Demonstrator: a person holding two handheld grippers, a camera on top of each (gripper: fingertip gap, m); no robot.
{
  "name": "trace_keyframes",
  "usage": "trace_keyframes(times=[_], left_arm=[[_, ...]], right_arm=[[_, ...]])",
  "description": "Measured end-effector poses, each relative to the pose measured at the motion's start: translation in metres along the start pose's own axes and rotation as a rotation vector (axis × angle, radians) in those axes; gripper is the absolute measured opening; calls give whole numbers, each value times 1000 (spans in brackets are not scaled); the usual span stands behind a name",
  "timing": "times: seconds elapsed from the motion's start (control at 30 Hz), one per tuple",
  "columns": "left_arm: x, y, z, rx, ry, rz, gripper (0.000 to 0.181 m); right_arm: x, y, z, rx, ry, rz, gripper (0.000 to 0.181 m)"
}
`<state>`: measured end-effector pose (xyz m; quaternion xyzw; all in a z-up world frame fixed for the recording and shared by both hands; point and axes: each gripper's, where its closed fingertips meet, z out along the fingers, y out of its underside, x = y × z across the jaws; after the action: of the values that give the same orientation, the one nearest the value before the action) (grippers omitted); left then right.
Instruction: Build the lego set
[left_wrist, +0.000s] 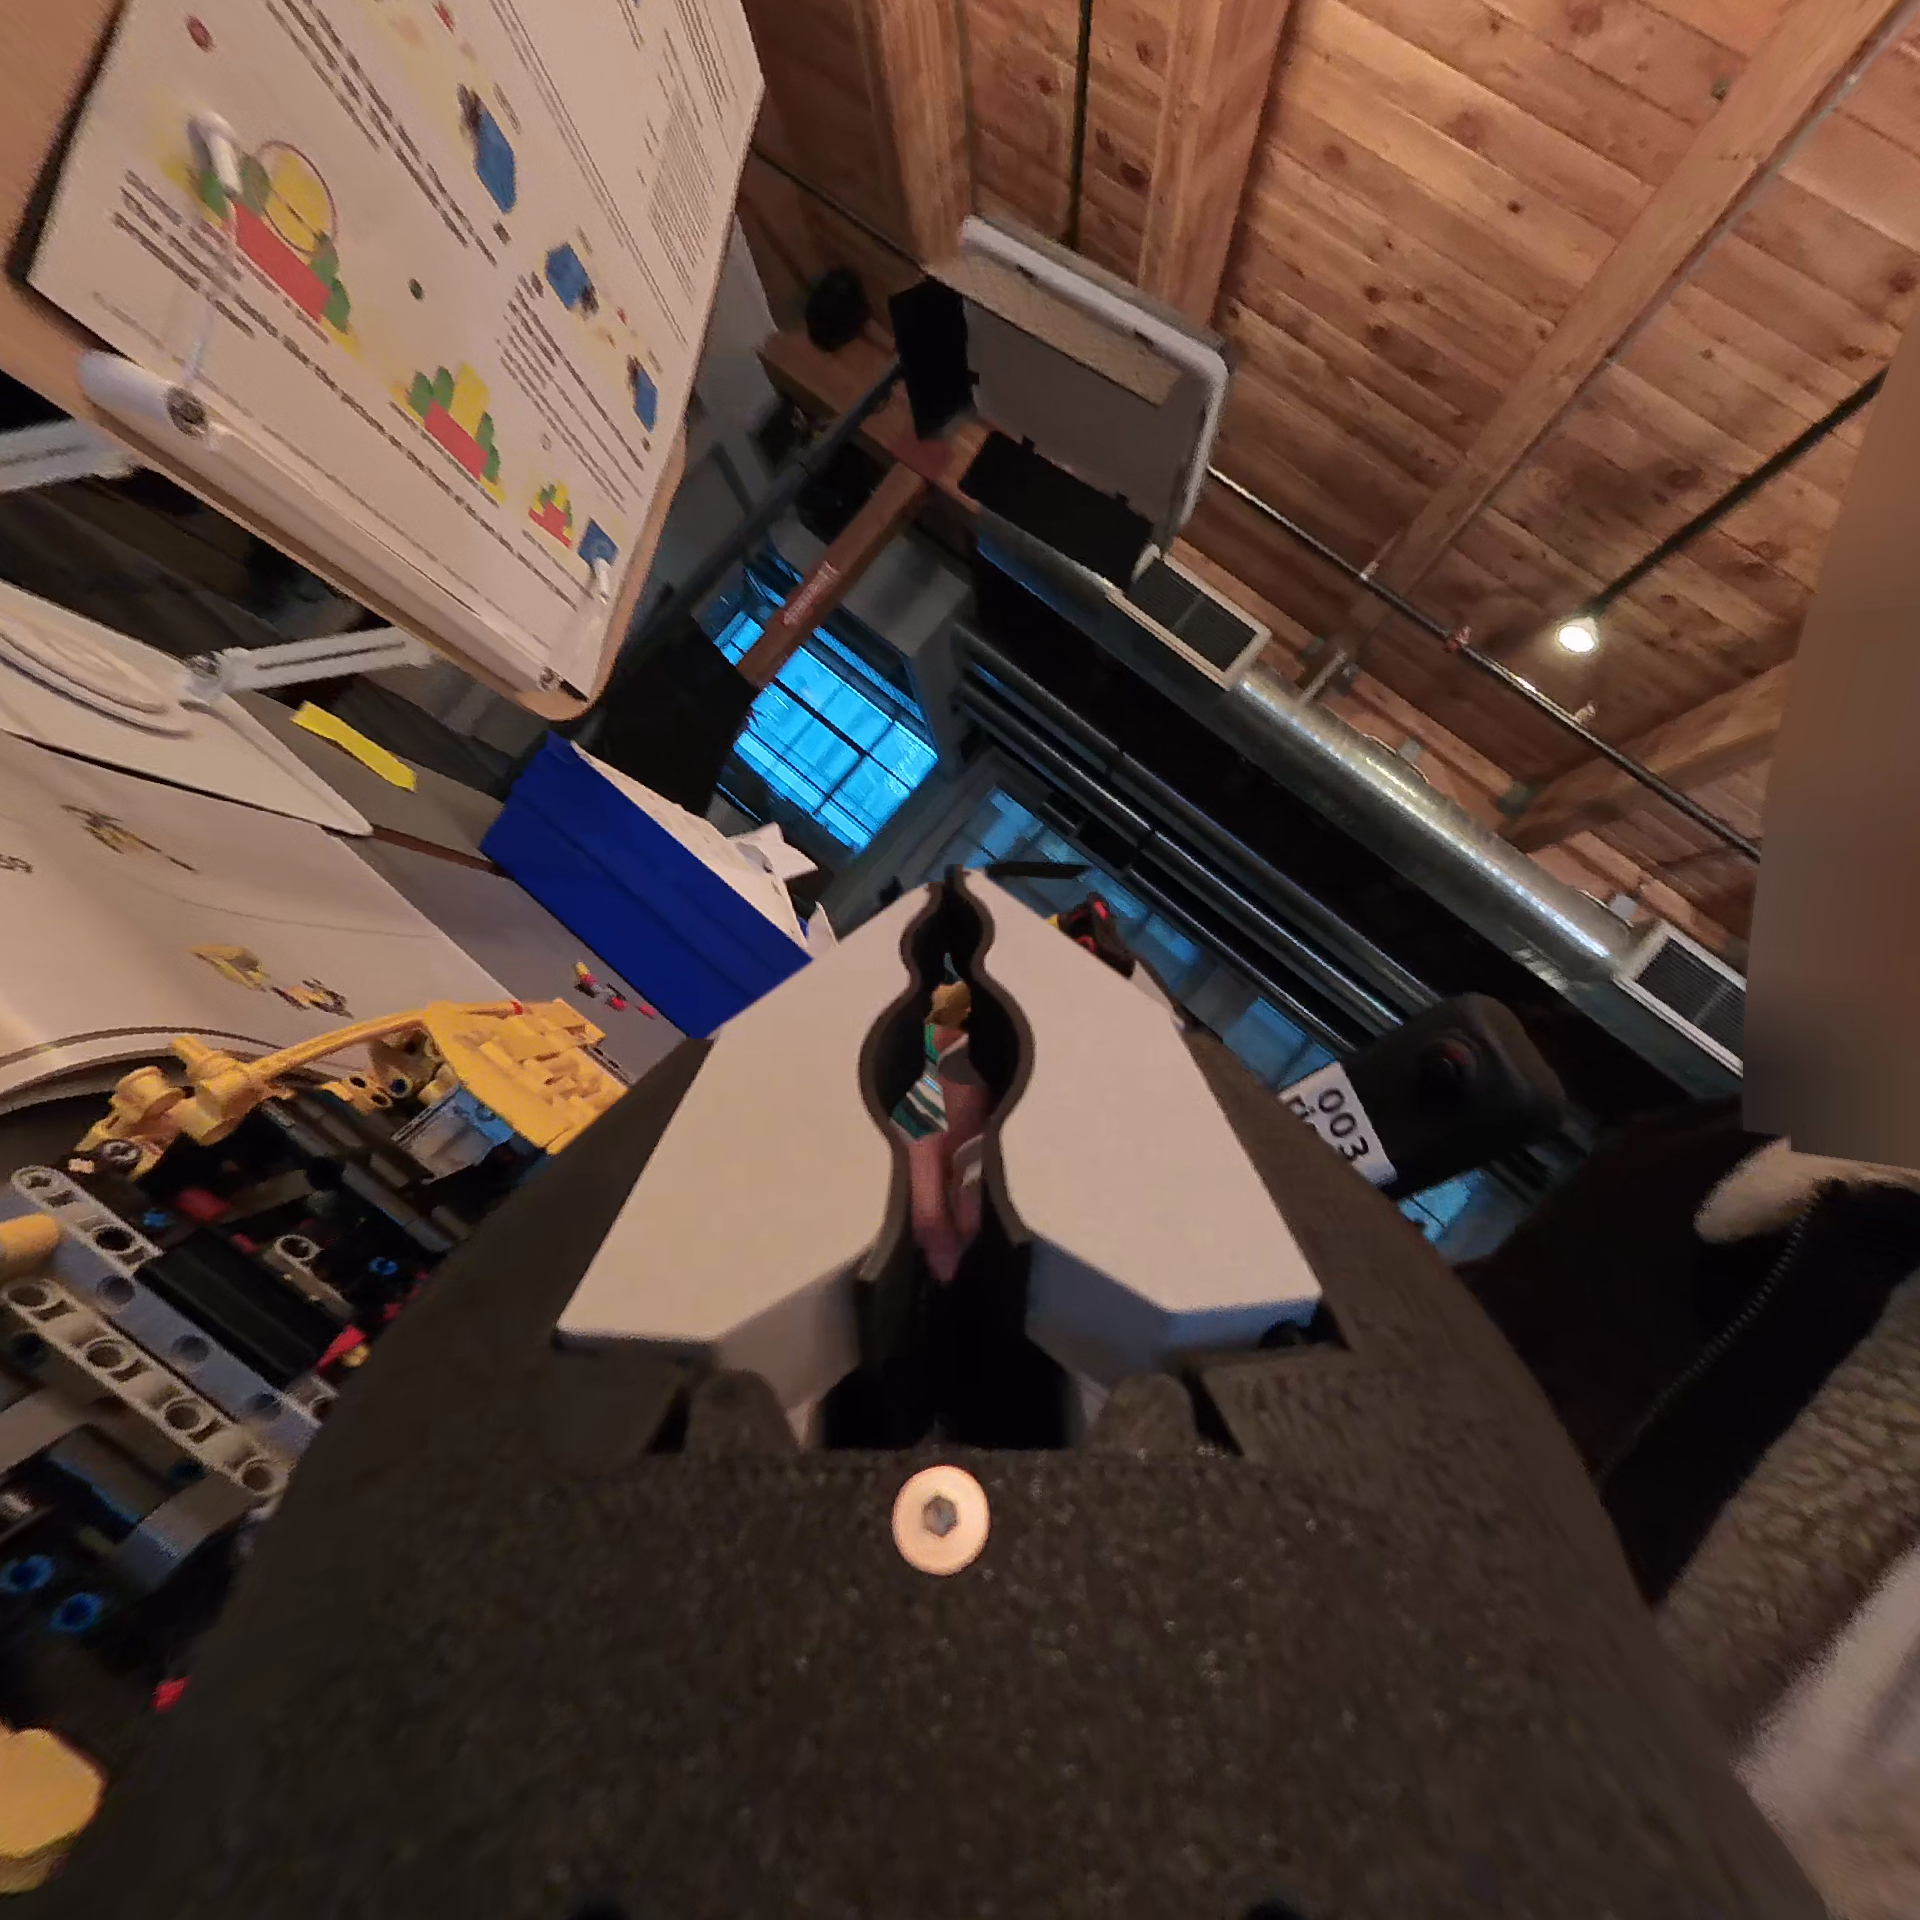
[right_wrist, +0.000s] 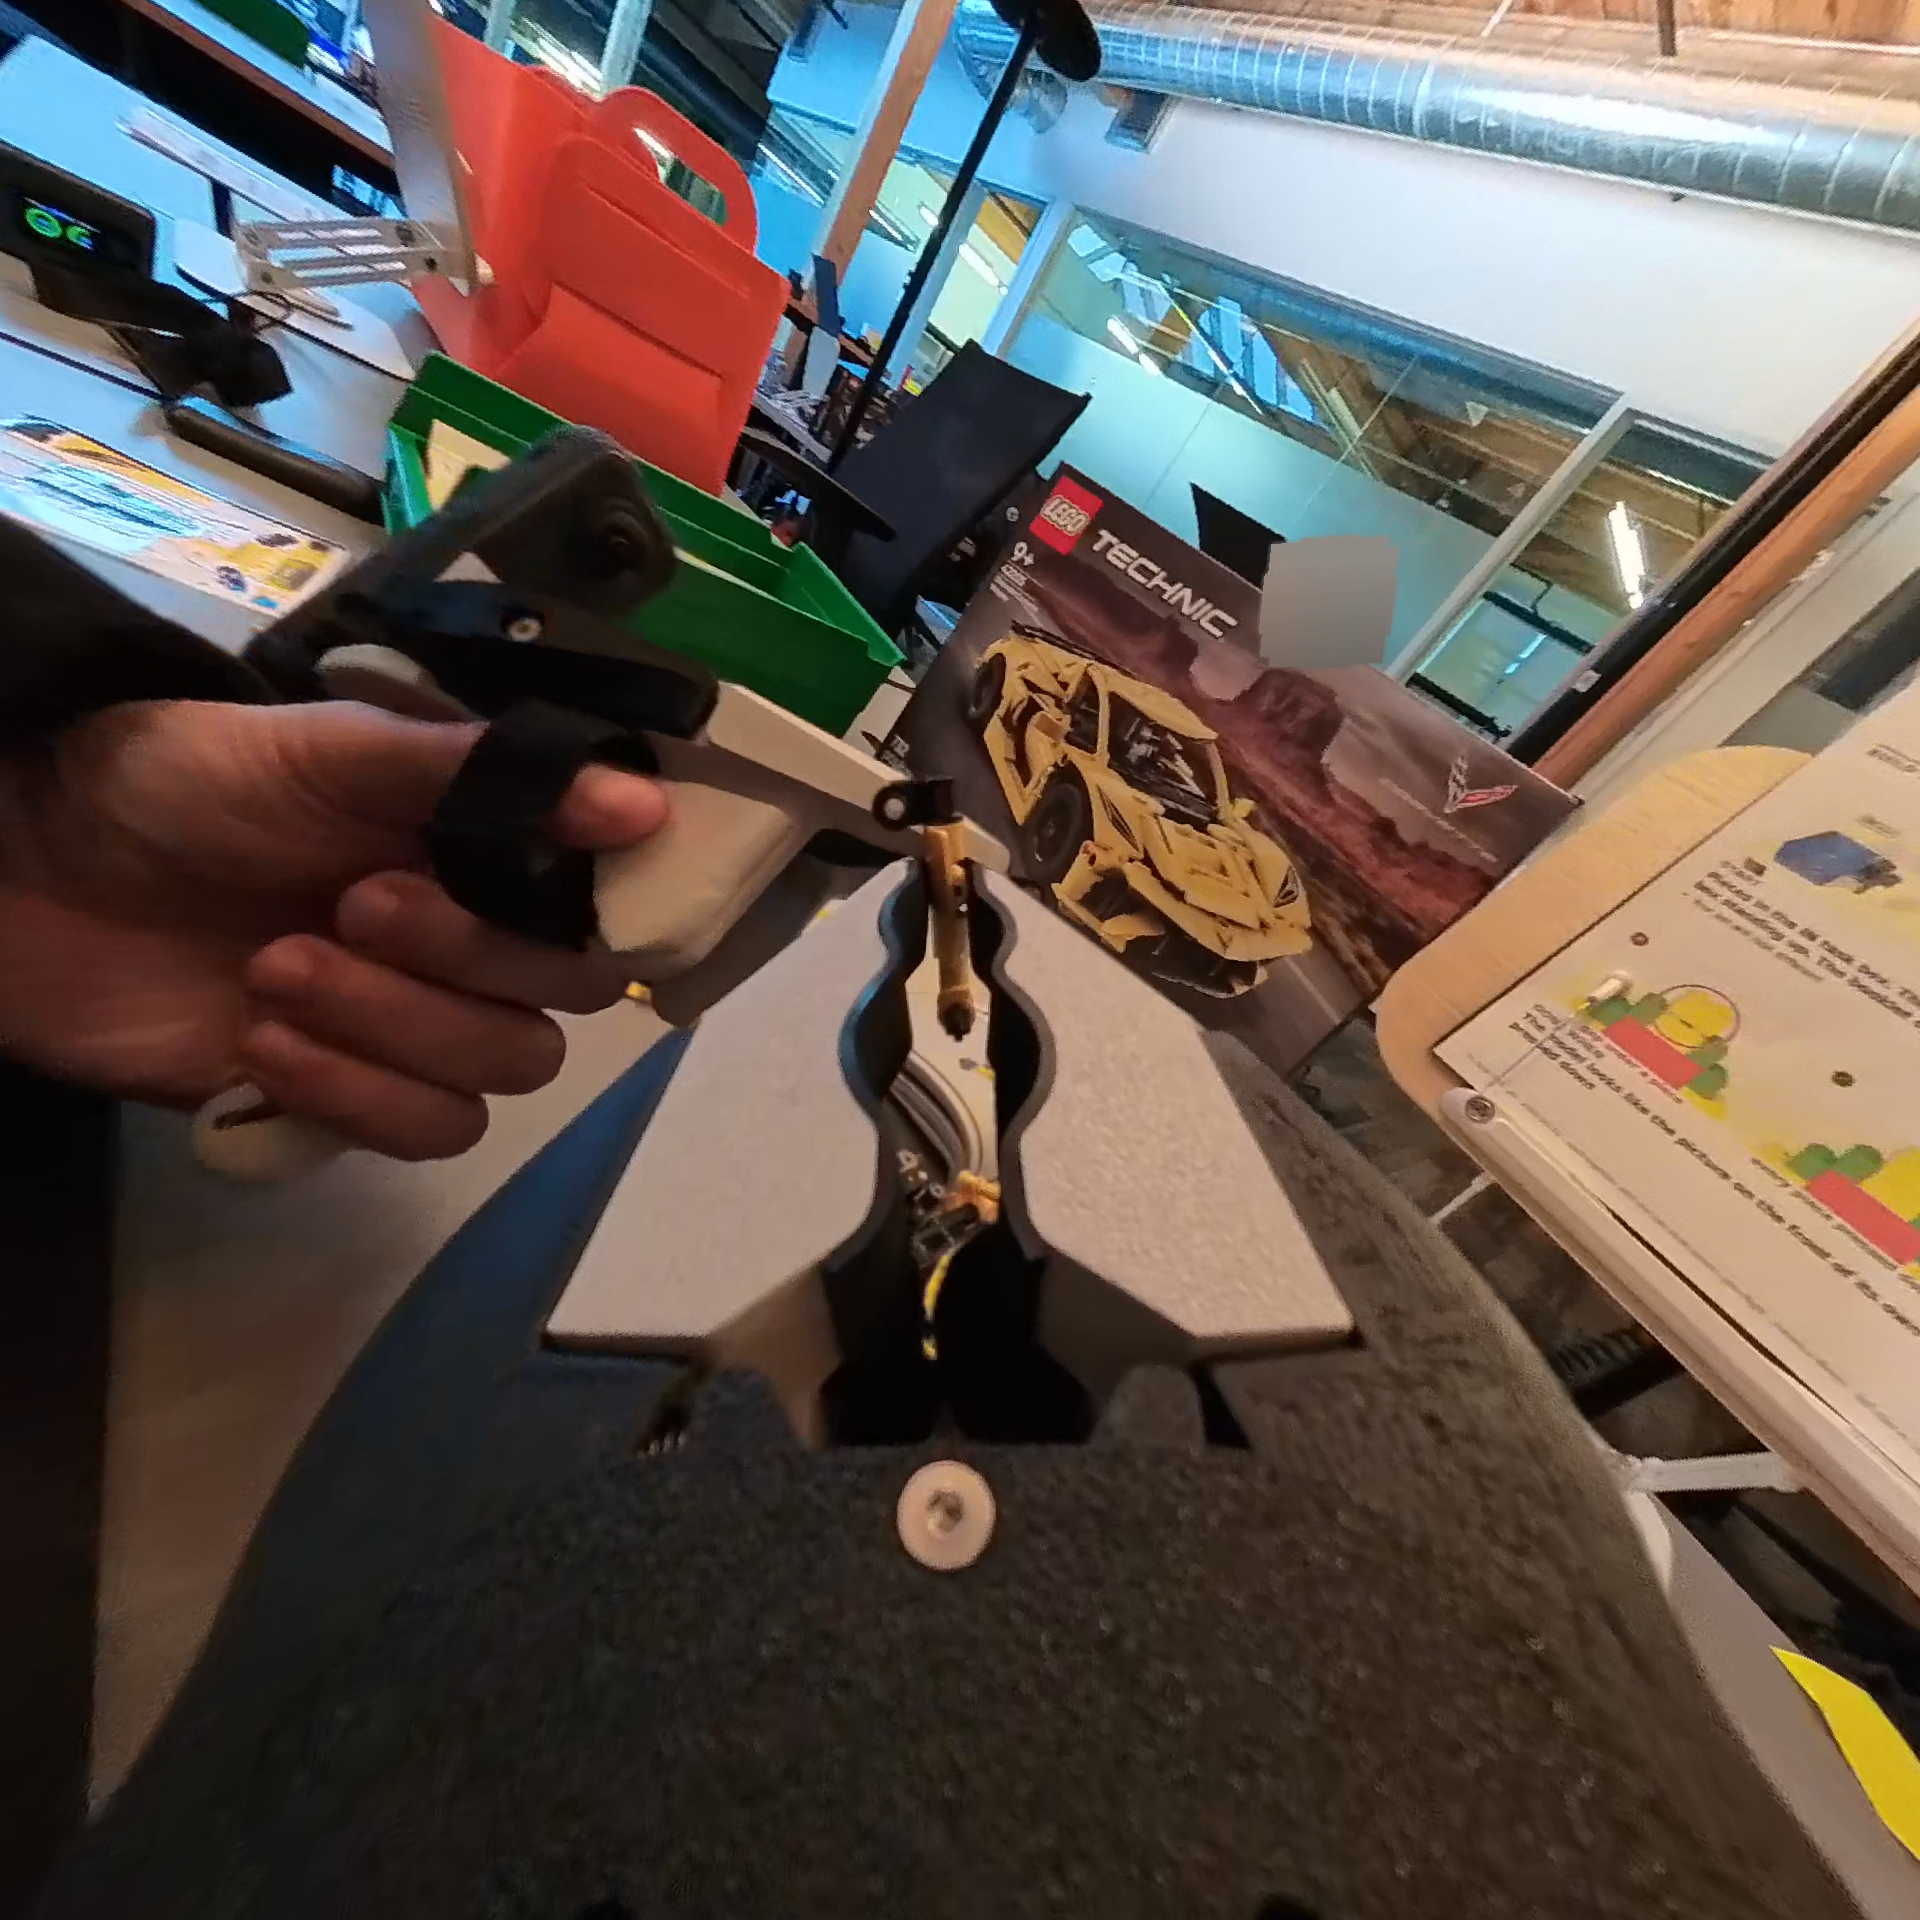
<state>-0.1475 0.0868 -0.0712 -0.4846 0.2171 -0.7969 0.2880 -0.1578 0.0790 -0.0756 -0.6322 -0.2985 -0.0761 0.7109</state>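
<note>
A small yellow lego piece (right_wrist: 948, 928), a slim rod with a black tip at its lower end, hangs upright in the air above the worktop, caught at its top where the tips of both tools meet. The right gripper (right_wrist: 943, 883) has its grey fingers (right_wrist: 1101, 1049) drawn together at the tips with the rod between them, its lower length showing through the wavy gap. The left gripper (right_wrist: 940, 821) comes in from the left of the right wrist view, held by a hand (right_wrist: 281, 883); its white fingers look closed on a small black connector (right_wrist: 914, 802) at the rod's top, though the blur there makes the exact contact uncertain. In the left wrist view that gripper's fingers (left_wrist: 790, 1122) nearly touch at the tips, and only slivers of colour show through the gap. Below and to the left lies the half-built yellow and black car model (left_wrist: 312, 1132), grey holed beams along its near side, on the worktop (left_wrist: 208, 914) toward its left part. Behind the grippers the set's box (right_wrist: 1226, 800) stands leaning, with a green tray (right_wrist: 748, 613) and an orange bin (right_wrist: 613, 281) farther back. A board with a printed instruction sheet (right_wrist: 1725, 1039) tilts at the right edge, and a strip of yellow tape (right_wrist: 1860, 1745) lies at the near right corner.
</note>
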Motion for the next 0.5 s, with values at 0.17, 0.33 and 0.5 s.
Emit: trace_keyframes(times=[0.17,0.33,0.5], left_arm=[[-1,-3,2,95,-74,28,0],[-1,-4,1,131,-164,144,0],[-2,-3,1,134,-251,279,0]], right_arm=[[3,0,0,-22,31,-6,6],[3,0,1,-39,39,9,6],[3,0,1,-44,46,9,6]])
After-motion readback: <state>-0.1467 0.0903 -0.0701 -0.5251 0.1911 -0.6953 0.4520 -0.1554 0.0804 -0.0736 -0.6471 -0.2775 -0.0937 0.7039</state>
